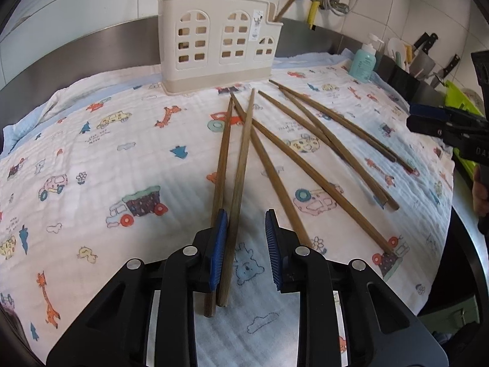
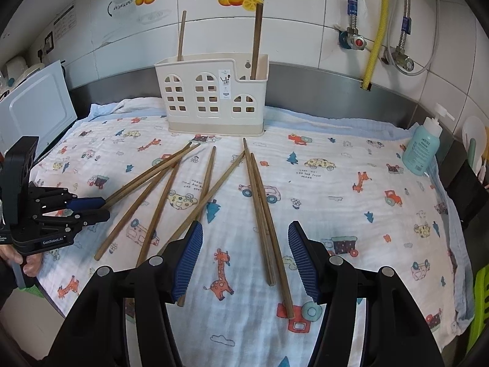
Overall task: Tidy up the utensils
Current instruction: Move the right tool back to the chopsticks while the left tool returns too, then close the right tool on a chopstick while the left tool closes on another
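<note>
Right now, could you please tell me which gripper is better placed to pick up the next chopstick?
Probably the left: the left gripper straddles one chopstick, which lies against one pad. The right gripper stands wider over two chopsticks, touching neither.

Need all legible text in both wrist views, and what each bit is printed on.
"GenRobot.AI": body of the left gripper, seen in the right wrist view.
"DA", cut off: body of the right gripper, left wrist view.
Cloth print near a car, about "LOOK OUT FOR THE ... MOON": partly legible.
Holder sticker: too small.
Teal bottle label: blurred.
</note>
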Tool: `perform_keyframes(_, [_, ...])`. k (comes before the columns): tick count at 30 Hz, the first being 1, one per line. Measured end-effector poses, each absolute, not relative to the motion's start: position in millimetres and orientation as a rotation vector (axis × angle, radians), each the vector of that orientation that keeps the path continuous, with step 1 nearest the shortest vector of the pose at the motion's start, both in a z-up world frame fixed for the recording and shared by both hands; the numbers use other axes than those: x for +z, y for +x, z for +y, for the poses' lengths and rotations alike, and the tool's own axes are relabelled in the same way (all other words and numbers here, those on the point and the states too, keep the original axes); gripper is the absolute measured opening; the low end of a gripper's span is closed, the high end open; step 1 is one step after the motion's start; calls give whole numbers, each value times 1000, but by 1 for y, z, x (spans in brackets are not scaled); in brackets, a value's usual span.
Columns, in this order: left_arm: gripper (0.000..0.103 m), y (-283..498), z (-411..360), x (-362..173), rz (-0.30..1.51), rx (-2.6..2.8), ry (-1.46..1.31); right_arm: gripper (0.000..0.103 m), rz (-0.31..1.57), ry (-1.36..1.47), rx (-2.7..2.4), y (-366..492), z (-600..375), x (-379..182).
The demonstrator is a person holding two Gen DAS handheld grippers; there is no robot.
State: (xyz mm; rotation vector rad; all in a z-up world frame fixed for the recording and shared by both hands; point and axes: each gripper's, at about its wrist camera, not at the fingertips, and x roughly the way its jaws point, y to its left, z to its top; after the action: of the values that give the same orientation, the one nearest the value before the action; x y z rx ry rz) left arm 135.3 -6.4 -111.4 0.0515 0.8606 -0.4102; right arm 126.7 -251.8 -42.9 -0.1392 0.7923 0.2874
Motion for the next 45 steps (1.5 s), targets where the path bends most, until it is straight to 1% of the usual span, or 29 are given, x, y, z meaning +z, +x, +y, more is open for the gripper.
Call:
perform_keyframes(3, [26, 133, -9, -114, 864, -414, 62, 56, 799, -129, 282, 128, -257, -46])
perform_keyframes(5, [23, 133, -9, -115, 861, -407, 65, 56, 808, -124, 278, 128, -260, -49])
perform_keyframes(7, [17, 134, -11, -115, 863, -386, 87, 56, 819, -122, 274, 129, -263, -53])
perform_keyframes(9, [13, 133, -14, -115, 860, -364, 115, 53, 828, -118, 269, 129, -267, -57])
perform_keyframes(10, [10, 133, -15, -115, 860, -352, 123, 50, 831, -115, 269, 129, -268, -60])
perform_keyframes(12, [10, 133, -16, -115, 859, -325, 124, 48, 844, -106, 267, 130, -272, -65])
perform_keyframes(14, [8, 132, -19, -115, 855, -296, 136, 39, 850, -92, 266, 130, -276, -70])
perform_keyframes(15, [7, 131, -20, -115, 854, -290, 138, 37, 855, -85, 268, 131, -278, -72])
perform_keyframes(19, [7, 131, -21, -115, 855, -278, 140, 28, 874, -86, 262, 133, -282, -82])
perform_keyframes(20, [7, 131, -21, -115, 857, -279, 138, 23, 876, -86, 262, 134, -283, -83])
perform_keyframes(22, [7, 131, -22, -115, 857, -280, 149, 18, 884, -80, 259, 137, -286, -88])
perform_keyframes(24, [7, 131, -23, -116, 856, -281, 160, 15, 890, -74, 254, 140, -288, -91])
perform_keyframes(33, [7, 131, -27, -116, 853, -273, 174, 14, 922, -84, 255, 149, -291, -105])
perform_keyframes(45, [6, 131, -31, -116, 849, -249, 188, 13, 892, -161, 261, 145, -284, -108])
